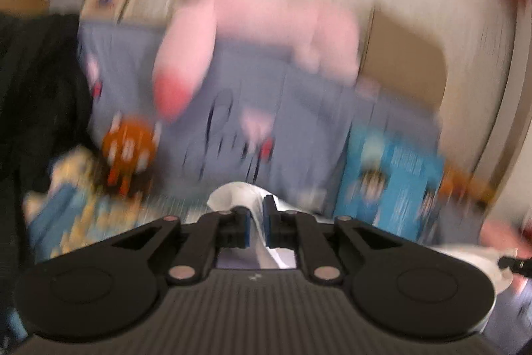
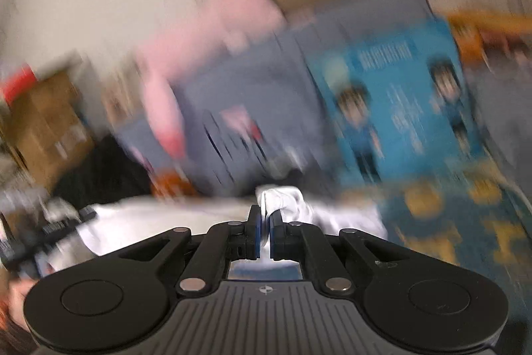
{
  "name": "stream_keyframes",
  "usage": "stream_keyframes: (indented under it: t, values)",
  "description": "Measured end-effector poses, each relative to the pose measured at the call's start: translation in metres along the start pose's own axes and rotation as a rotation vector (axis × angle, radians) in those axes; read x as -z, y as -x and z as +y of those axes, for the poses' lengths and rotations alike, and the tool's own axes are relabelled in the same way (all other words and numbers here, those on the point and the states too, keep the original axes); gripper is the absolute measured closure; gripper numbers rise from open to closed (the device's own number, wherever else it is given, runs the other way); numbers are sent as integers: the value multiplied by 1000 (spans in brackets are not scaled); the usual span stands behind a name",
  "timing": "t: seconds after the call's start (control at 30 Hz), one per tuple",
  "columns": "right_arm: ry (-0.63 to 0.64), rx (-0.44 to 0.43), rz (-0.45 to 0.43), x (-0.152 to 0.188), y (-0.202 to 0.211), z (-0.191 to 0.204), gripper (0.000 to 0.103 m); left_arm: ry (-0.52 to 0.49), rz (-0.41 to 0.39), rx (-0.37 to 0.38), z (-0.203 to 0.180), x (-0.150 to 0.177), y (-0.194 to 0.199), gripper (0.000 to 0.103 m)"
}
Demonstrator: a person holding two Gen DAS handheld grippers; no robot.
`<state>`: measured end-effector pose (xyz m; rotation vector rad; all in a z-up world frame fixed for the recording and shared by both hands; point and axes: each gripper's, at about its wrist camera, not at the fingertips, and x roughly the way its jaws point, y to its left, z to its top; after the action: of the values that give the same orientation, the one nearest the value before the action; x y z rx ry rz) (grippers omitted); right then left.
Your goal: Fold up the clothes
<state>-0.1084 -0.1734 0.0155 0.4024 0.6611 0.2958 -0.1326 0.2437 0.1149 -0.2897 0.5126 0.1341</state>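
Both views are smeared by motion. In the left wrist view my left gripper is shut on a bunched corner of a white garment, which pokes up between the blue pads. The same white cloth shows at the lower right edge, where the other gripper's black tip and a hand appear. In the right wrist view my right gripper is shut on another bunch of the white garment. The cloth stretches away to the left toward the left gripper at the frame's edge.
A blue-grey printed bedcover lies ahead with a pink plush toy, an orange toy and a blue box on it. A black garment sits at the left. Cardboard boxes stand by the wall.
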Motion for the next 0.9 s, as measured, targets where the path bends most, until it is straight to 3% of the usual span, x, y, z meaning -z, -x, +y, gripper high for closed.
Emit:
stream_keyframes:
  t: [0.07, 0.1, 0.23, 0.4, 0.6, 0.73, 0.8, 0.87, 0.9]
  values:
    - [-20, 65, 127, 42, -24, -20, 99, 35, 175, -36, 16, 53, -29, 93]
    - [-34, 92, 185, 63, -35, -30, 99, 46, 216, -53, 21, 69, -35, 93]
    - [-40, 181, 335, 130, -66, -50, 99, 72, 288, -115, 35, 109, -43, 93]
    - [-25, 216, 322, 151, -69, -43, 99, 104, 377, -193, 52, 160, -52, 93]
    - [10, 218, 261, 137, -56, -36, 99, 60, 373, -198, 55, 159, -47, 92]
    - [19, 285, 282, 144, -63, -46, 92, 59, 417, -151, 65, 169, -62, 72]
    - [19, 321, 291, 152, -64, -51, 82, 35, 438, -108, 66, 174, -72, 56]
    - [9, 336, 284, 159, -60, -55, 66, -42, 463, -79, 62, 179, -81, 28]
    - [11, 333, 271, 160, -57, -55, 60, -85, 464, -66, 59, 181, -84, 25]
